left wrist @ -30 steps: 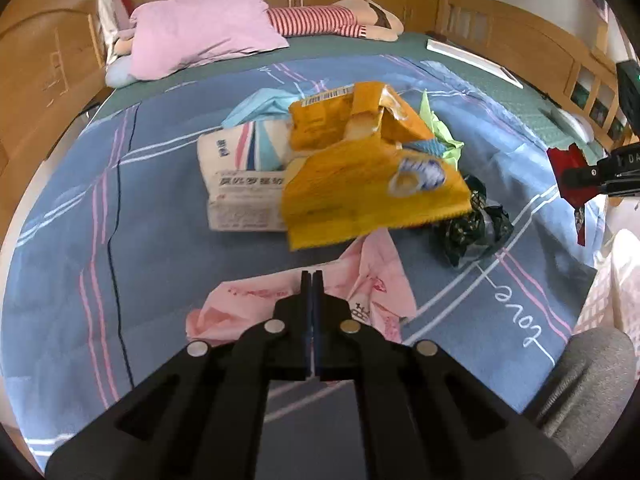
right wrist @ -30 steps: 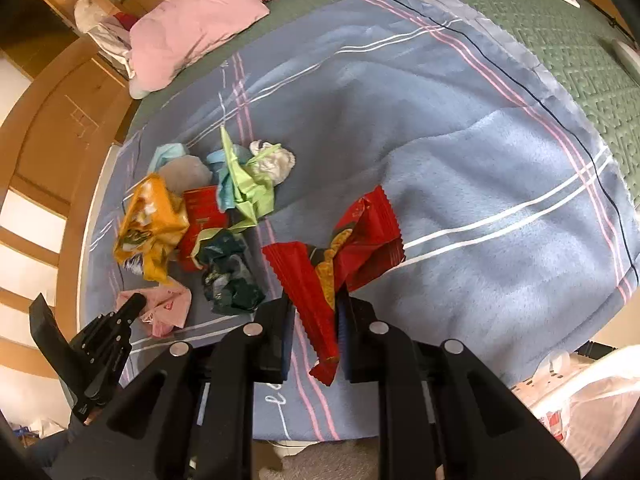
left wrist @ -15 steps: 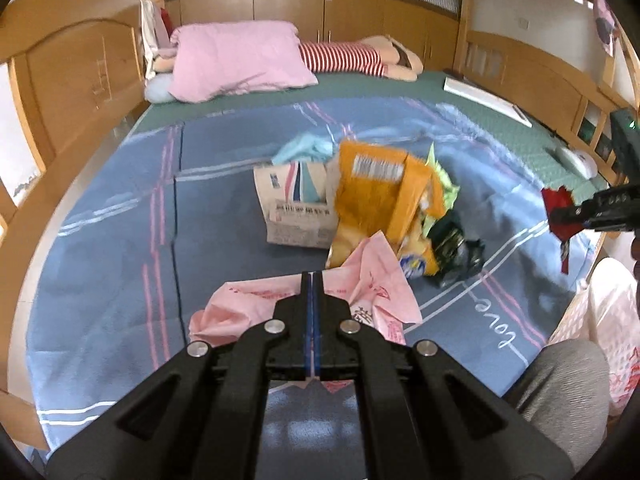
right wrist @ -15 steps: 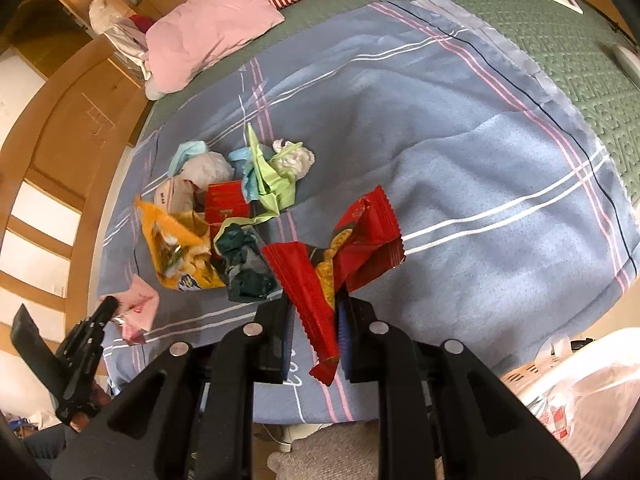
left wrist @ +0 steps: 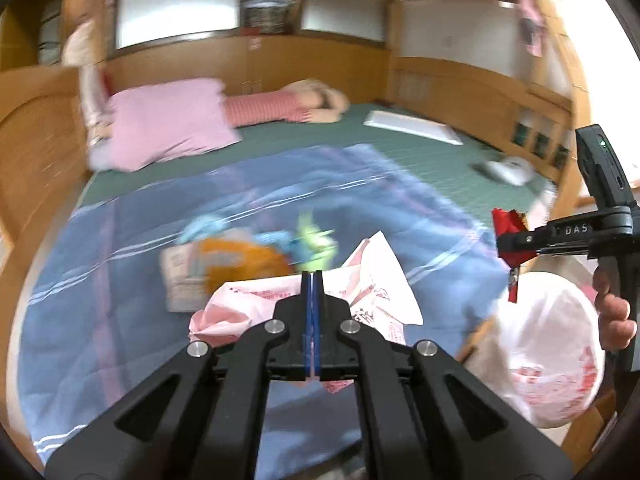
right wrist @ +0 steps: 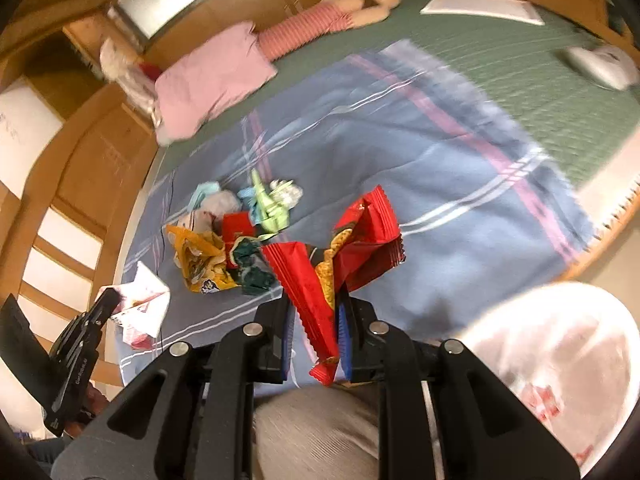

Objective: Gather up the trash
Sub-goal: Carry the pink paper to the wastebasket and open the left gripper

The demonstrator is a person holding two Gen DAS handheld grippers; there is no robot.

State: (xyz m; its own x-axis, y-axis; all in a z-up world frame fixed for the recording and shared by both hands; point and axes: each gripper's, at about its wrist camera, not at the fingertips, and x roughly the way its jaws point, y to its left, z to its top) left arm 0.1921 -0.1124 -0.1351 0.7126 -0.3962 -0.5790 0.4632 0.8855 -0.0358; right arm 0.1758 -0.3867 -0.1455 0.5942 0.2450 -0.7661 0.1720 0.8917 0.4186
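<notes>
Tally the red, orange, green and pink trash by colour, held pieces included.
Red: 2 (red wrapper in the right tool, red packet in the pile)
Orange: 1 (orange bag)
Green: 2 (light green scrap, dark green wrapper)
Pink: 1 (pink wrapper in the left tool)
Total: 6

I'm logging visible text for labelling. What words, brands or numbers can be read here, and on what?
"DAS": on the right gripper arm, rest cut off.
Lettering on the left gripper body: too blurred.
Red print on the pink wrapper and white plastic bag: unreadable.
Yellow snack bag: unreadable.
</notes>
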